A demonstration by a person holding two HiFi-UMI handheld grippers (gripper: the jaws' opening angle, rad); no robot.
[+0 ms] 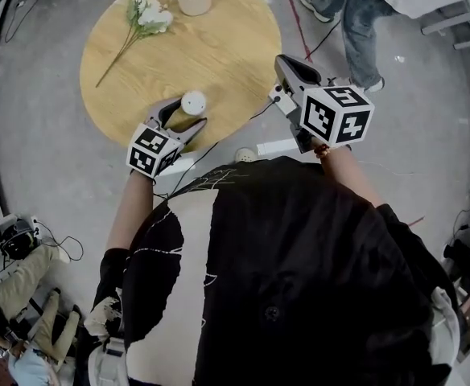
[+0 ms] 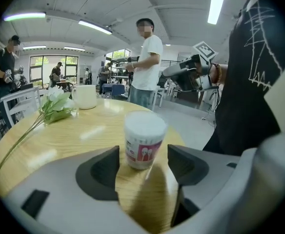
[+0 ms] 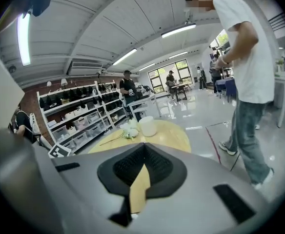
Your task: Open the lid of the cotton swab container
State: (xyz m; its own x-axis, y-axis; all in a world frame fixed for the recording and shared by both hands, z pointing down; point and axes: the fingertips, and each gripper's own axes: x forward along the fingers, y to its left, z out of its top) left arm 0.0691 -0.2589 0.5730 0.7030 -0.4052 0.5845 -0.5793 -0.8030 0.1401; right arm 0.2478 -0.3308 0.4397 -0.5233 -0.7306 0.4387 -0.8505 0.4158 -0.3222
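Left claw (image 2: pixel 143 156) stood wide, its jaws flanking but not touching the cotton swab container (image 2: pixel 143 139). The container stood upright, lid on, near the person's edge of the round tabletop (image 2: pixel 74 135). Right claw (image 3: pixel 141 150) was closed and empty, off to the tabletop's side.

A round wooden counter (image 1: pixel 219 63) stands on a grey floor (image 1: pixel 34 119). White shelves (image 3: pixel 79 113) line one wall. Windows (image 3: pixel 167 74) are at the far end, and long lamps (image 3: pixel 180 30) shine on the ceiling.
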